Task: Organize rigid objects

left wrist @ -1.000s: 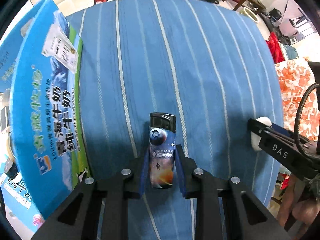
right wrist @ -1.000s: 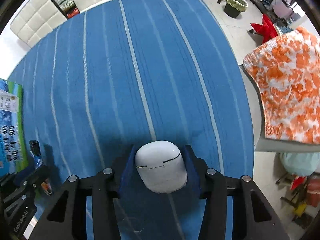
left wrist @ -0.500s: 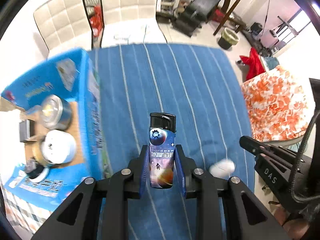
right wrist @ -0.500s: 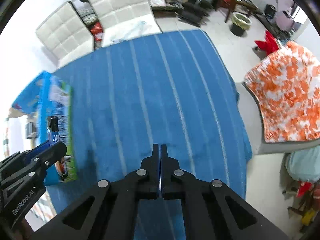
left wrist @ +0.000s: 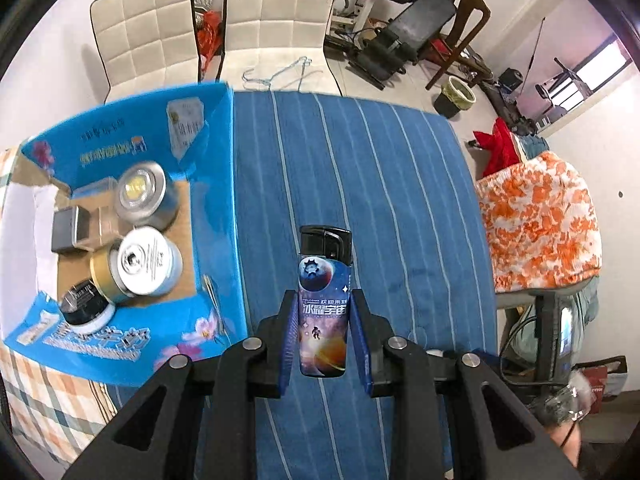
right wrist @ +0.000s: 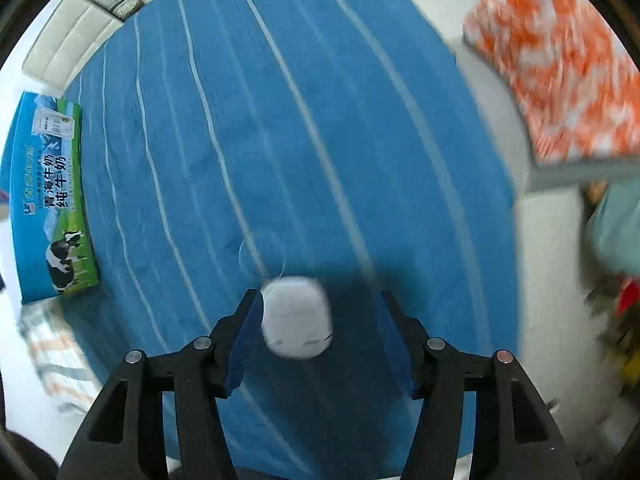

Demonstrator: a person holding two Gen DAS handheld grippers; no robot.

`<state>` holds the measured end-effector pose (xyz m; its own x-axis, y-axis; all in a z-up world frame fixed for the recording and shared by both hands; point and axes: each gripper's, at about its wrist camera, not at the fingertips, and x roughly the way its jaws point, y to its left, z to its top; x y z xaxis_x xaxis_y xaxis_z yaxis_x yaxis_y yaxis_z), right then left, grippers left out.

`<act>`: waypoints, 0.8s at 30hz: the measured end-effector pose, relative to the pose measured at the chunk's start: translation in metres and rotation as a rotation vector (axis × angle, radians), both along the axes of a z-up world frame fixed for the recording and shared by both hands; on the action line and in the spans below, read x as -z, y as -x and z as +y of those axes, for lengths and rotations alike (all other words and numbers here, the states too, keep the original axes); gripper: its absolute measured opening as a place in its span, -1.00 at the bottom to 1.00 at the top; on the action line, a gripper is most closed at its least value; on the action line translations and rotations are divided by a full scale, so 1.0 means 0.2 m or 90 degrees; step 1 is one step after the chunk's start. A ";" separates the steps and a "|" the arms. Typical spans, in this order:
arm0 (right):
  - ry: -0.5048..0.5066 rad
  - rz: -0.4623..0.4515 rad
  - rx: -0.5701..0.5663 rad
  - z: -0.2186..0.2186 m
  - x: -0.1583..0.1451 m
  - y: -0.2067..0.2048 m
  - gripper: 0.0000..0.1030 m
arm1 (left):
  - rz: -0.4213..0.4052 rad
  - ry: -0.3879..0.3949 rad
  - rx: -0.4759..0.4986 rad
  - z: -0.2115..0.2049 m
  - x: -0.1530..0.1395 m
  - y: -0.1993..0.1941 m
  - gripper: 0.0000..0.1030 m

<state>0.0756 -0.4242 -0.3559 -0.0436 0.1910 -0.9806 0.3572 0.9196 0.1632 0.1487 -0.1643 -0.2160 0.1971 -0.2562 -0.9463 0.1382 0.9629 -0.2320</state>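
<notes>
My left gripper (left wrist: 324,320) is shut on a lighter (left wrist: 324,300) with a black cap and a space print, held upright above the blue striped tablecloth (left wrist: 380,200). To its left stands the open blue milk carton box (left wrist: 216,200). In the right wrist view, my right gripper (right wrist: 320,340) is open low over the cloth. A white rounded earbud case (right wrist: 296,322) lies on the cloth between its fingers, close to the left pad (right wrist: 244,340) and clear of the right one. That view is blurred.
Inside the box sit a silver tin (left wrist: 140,194), a white-lidded tin (left wrist: 146,260), a black jar (left wrist: 82,306) and a dark small case (left wrist: 68,230). White chairs (left wrist: 276,8) stand beyond the table. An orange floral chair (left wrist: 540,220) is to the right.
My left gripper rose with the lighter, bringing the box's inside into view. My right gripper held the white case, then was shut without it, and now stands open around it.
</notes>
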 end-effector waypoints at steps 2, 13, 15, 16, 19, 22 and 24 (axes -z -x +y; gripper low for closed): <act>0.004 -0.004 0.003 0.03 0.04 0.02 0.18 | 0.014 0.000 0.002 0.00 0.03 0.03 -0.56; 0.119 -0.029 -0.091 0.36 -0.08 0.11 -0.07 | 0.014 -0.023 0.013 0.10 0.01 0.17 -0.56; 0.099 -0.068 -0.098 0.42 -0.25 0.12 -0.06 | 0.006 -0.019 0.008 0.15 -0.02 0.19 -0.56; 0.092 -0.091 -0.106 0.45 -0.34 0.12 -0.06 | 0.000 -0.012 0.003 0.19 -0.06 0.21 -0.56; 0.067 -0.157 -0.140 0.61 -0.61 0.11 -0.06 | -0.023 -0.013 -0.011 0.29 -0.15 0.24 -0.56; 0.042 -0.212 -0.178 0.81 -0.81 0.07 -0.06 | -0.047 -0.022 -0.033 0.43 -0.25 0.27 -0.56; 0.020 -0.237 -0.199 0.95 -0.91 0.05 -0.06 | -0.059 -0.032 -0.050 0.53 -0.30 0.28 -0.56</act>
<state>0.0647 -0.2348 -0.1749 0.2603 0.1955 -0.9455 -0.0148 0.9800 0.1985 0.0934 -0.0589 -0.1562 0.3020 -0.1885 -0.9345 0.0802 0.9818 -0.1722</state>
